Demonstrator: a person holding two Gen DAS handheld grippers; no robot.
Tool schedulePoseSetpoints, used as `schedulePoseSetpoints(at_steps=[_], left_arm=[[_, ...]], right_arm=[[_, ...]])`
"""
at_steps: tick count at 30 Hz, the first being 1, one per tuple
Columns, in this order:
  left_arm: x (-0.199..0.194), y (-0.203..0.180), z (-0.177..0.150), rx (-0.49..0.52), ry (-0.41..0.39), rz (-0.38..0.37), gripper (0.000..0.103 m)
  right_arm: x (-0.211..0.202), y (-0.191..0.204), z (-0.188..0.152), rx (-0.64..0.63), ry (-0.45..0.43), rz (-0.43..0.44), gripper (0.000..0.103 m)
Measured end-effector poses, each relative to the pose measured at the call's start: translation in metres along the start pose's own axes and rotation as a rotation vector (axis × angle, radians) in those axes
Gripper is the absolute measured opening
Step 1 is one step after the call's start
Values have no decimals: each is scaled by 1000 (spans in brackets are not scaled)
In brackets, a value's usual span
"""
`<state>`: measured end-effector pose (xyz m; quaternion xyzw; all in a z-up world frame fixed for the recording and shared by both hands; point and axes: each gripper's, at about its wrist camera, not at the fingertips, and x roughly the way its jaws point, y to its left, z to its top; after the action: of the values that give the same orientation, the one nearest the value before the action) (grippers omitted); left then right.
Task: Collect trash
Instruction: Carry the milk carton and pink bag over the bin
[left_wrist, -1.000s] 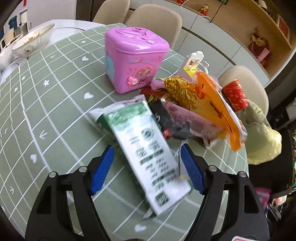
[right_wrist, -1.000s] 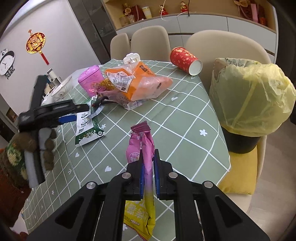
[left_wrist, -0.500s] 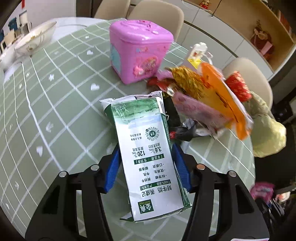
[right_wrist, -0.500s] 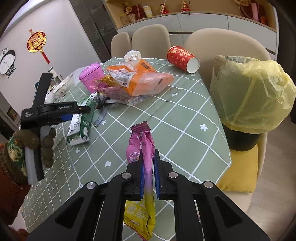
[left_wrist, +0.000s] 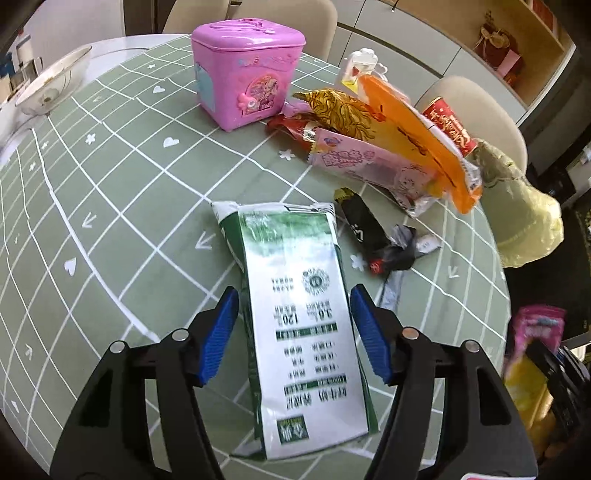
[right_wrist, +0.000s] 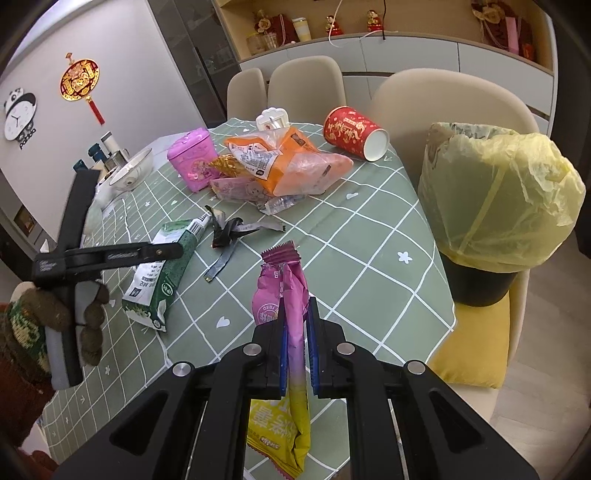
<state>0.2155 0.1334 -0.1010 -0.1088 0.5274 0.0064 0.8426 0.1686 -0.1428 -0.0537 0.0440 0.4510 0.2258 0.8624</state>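
Milk carton (left_wrist: 303, 310), green and white, lies flat on the tabletop (left_wrist: 122, 206) between the blue pads of the left claw (left_wrist: 293, 334). The jaws stand partly open on either side of it and have just been opening a little; a narrow gap shows at each pad, so the carton is straddled rather than pinched. From the right wrist view the same claw (right_wrist: 168, 253) reaches over the carton (right_wrist: 162, 273), held by a hand in a knitted glove (right_wrist: 55, 314).

The right claw (right_wrist: 297, 343) is closed almost fully on a pink and yellow snack wrapper (right_wrist: 288, 295), which stands up between the pads and hangs down below them, above the near edge of the checked green cloth.

Farther across the tabletop sits a heap of rubbish: an orange bag (right_wrist: 284, 162), a pale pink packet (left_wrist: 373, 166), a gold wrapper (left_wrist: 340, 110) and a crumpled black wrapper (left_wrist: 373, 236) just beside the carton's far end. A pink box (left_wrist: 245, 70) stands behind the heap, and a red paper cup (right_wrist: 354, 133) lies on its side near the far edge. A glass bowl (left_wrist: 51, 85) sits off to the left.

Beside the tabletop, on a chair with a yellow cushion, stands a bin lined with a yellow bag (right_wrist: 502, 199).
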Motion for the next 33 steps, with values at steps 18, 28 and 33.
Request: schedulePoseSetpoints(at_steps=[18, 28, 33], left_arm=[[-168, -79, 1, 90, -375, -141, 50], [-224, -143, 23, 179, -537, -292, 50], [-208, -163, 34, 159, -531, -350, 50]], right_arm=[[-108, 1, 35, -99, -246, -39, 10], [-172, -31, 83, -124, -385, -138, 10], [-180, -65, 102, -93, -409, -165, 10]])
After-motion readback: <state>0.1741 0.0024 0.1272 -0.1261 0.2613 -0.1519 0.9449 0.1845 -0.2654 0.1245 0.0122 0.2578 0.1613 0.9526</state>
